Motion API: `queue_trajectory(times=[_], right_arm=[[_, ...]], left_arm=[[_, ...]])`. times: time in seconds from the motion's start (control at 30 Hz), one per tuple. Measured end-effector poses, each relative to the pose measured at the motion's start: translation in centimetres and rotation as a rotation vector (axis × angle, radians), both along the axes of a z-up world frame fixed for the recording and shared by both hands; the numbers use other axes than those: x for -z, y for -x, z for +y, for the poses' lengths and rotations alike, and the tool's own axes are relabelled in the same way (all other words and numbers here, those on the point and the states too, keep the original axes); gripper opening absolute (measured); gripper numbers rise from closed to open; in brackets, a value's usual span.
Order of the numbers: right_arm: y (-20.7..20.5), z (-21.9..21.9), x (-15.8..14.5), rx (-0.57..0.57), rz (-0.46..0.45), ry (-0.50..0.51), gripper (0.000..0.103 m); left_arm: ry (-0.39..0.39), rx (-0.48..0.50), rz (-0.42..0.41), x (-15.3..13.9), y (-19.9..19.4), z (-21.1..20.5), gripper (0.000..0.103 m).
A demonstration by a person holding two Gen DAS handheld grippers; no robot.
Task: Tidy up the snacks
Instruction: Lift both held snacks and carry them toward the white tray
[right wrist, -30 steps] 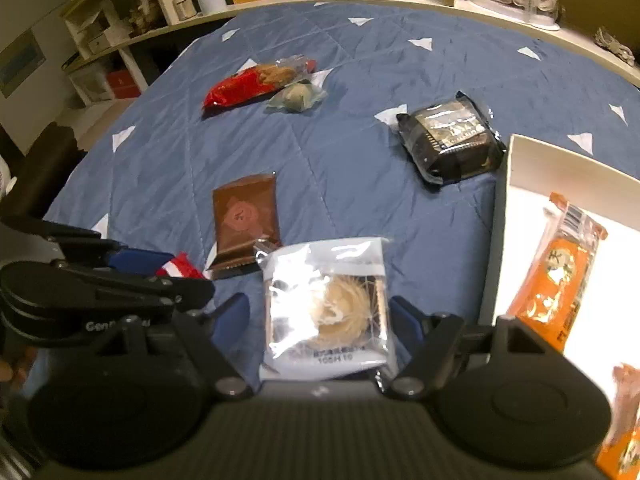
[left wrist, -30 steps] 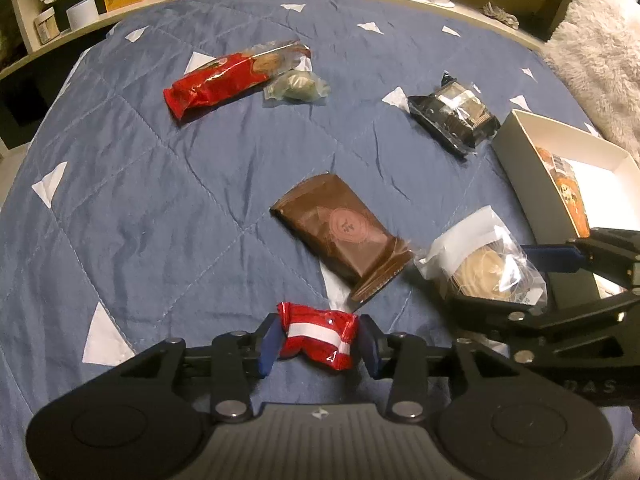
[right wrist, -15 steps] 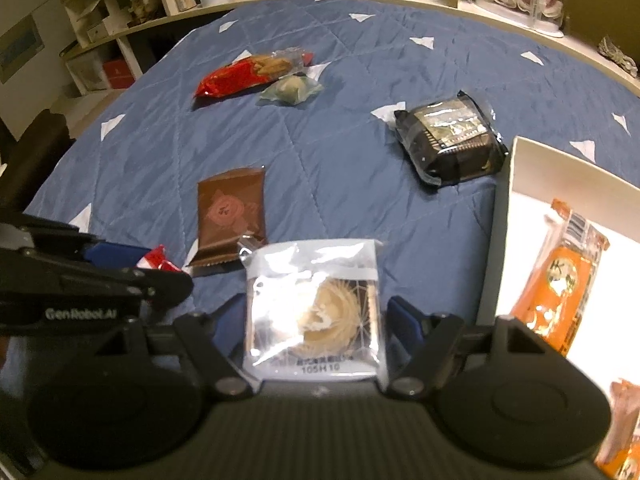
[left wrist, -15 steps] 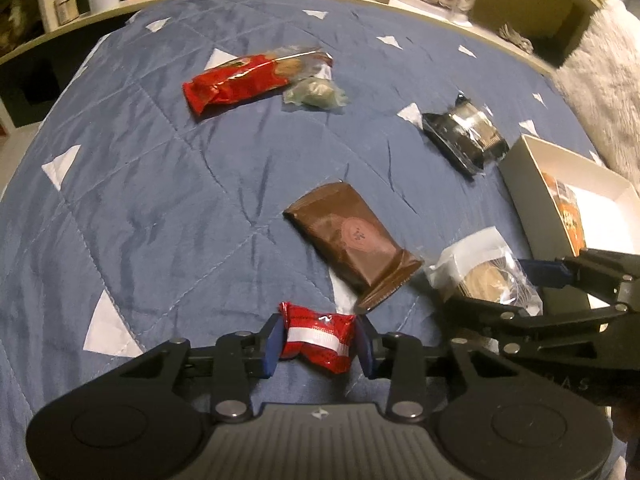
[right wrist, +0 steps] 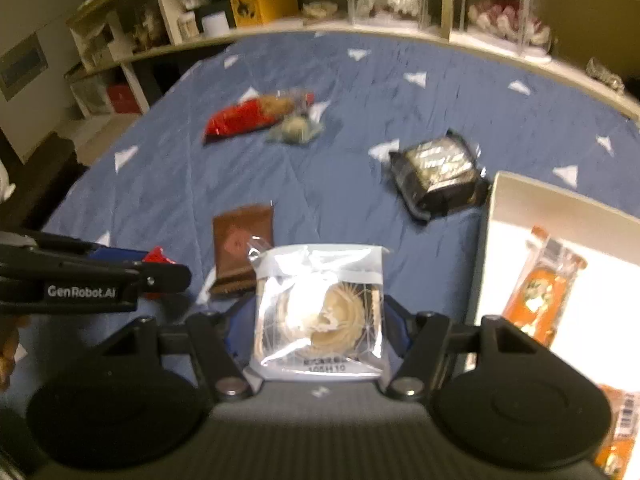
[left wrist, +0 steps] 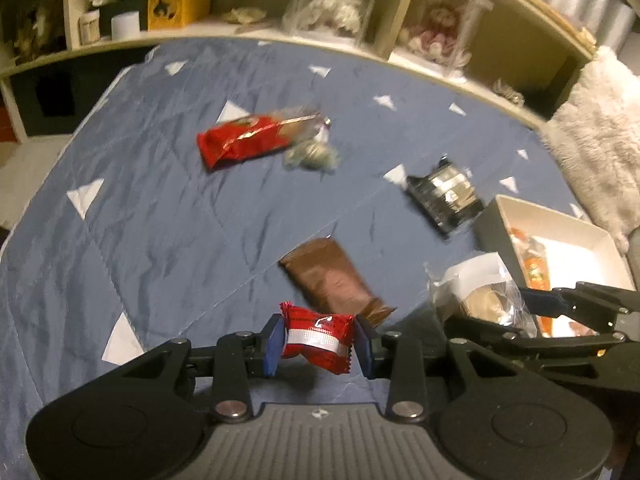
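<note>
My left gripper point(left wrist: 319, 340) is shut on a small red candy with a white stripe point(left wrist: 318, 336), held above the blue quilt. My right gripper point(right wrist: 318, 320) is shut on a clear bag with a pale swirl cookie point(right wrist: 320, 312), just left of the white box point(right wrist: 560, 200). The box holds an orange snack packet point(right wrist: 540, 288). On the quilt lie a brown packet point(left wrist: 332, 276), a black wrapped snack point(left wrist: 444, 194), a long red packet point(left wrist: 240, 142) and a small clear pouch point(left wrist: 312, 156). The right gripper and its cookie bag point(left wrist: 480, 292) show at the left wrist view's right.
The blue quilt point(left wrist: 160, 220) with white triangles covers the surface. Shelves point(left wrist: 280, 36) with boxes and clear cases run along the far edge. A fluffy white cushion point(left wrist: 592, 140) lies at the far right beyond the box point(left wrist: 556, 216).
Both grippers have risen and tilted up with their snacks still held; the quilt items look farther away and the shelves have come into view. The right gripper has edged toward the box.
</note>
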State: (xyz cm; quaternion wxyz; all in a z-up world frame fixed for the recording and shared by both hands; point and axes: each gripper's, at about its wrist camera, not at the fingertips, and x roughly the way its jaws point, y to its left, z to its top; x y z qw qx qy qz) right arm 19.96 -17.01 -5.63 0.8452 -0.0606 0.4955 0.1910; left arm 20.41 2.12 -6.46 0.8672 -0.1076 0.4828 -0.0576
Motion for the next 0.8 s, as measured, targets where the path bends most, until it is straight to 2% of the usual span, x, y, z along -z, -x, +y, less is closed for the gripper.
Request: queue_trajectory(times=[0.27,0.5,0.8], right_arm=[[1.0,-2.4,-3.9,0.055,-0.068,-0.038,0.070],[2.6,-5.8,-6.2,0.113,-0.114,-0.013,0.071],[5.4,-11.9,-8.2,0.206,-0.139,0.022,0.071]], left_arm=[[0.060,0.032,-0.061,-2.3,0.6,-1.6,0.039],[0.093,0.075,-0.119,-4.7,1.5,-3.7,0.039],[0.144,0.125,-0.144,-6.4,3.0,-8.1,0.039]])
